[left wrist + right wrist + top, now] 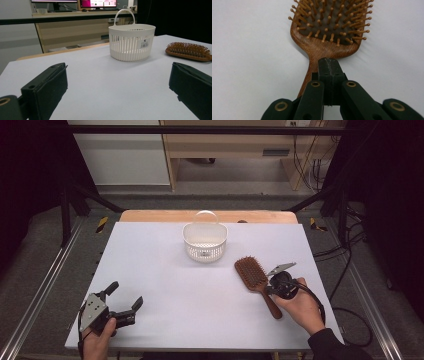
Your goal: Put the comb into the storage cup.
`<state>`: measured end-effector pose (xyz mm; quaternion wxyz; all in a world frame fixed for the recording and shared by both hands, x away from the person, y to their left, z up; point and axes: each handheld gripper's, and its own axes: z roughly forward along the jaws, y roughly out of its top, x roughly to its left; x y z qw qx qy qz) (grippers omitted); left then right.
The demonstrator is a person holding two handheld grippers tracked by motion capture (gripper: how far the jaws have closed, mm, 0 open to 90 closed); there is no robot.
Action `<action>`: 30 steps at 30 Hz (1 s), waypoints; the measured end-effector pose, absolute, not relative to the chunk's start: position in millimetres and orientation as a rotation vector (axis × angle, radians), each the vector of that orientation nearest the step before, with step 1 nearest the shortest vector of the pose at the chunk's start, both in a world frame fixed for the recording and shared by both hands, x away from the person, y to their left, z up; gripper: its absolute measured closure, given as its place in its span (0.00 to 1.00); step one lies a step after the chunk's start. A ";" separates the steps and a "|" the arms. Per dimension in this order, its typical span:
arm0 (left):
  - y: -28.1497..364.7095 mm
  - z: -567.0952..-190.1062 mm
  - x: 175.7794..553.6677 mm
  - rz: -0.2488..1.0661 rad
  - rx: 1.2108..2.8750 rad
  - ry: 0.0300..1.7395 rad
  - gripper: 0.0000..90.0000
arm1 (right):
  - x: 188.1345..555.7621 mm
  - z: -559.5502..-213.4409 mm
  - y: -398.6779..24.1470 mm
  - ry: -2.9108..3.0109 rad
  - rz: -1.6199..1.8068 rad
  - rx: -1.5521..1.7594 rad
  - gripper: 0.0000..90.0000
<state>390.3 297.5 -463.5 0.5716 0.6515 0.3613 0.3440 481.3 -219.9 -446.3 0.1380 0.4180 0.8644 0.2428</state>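
Work in hand: the right gripper sits over the neck of the hairbrush, where the handle meets the head, apparently ready to carry it to the basket.
Right jaws: pressed flat together in the right gripper view, with no gap between them; their tip lies over the brush's neck and nothing is pinched.
Left jaws: spread wide and empty, on the left gripper, which rests low at the near edge of the bench.
Hairbrush: lies bristles up on the bench, the head just ahead of the right jaws, the handle running back beneath them and off to one side.
Basket: stands upright, handle raised, well ahead of both pairs of jaws and apart from the brush.
Risk, no hold: with the jaws together, a lift would probably leave the brush lying; they must part and straddle the neck first.
Risk, shove: pushing down or forward with the jaws pressed together could skid the brush across the smooth bench.
Risk, tilt: a pinch at the narrow neck leaves the heavy head free to droop or swing.
Risk, basket: it looks light, so a swinging brush could tip it.
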 end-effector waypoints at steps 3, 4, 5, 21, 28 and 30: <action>297.4 -463.5 390.1 0.805 1.525 0.848 0.02 | 477.1 -441.7 -220.2 2.495 0.727 1.215 1.00; 297.4 -463.5 390.1 0.805 1.525 0.848 0.02 | 477.1 -441.7 -220.2 2.495 0.727 1.215 1.00; 296.8 -463.7 390.3 0.805 1.529 0.846 0.02 | 474.3 -440.1 -219.2 2.502 0.738 1.207 0.93; 295.2 -463.9 390.1 0.803 1.539 0.840 0.02 | 478.5 -446.9 -198.5 2.481 0.635 1.325 0.08; 295.2 -464.2 390.4 0.799 1.539 0.840 0.02 | 483.8 -451.3 -197.4 2.512 0.590 1.355 0.15; 294.6 -464.2 390.5 0.799 1.540 0.838 0.02 | 485.2 -451.6 -196.9 2.521 0.590 1.361 0.19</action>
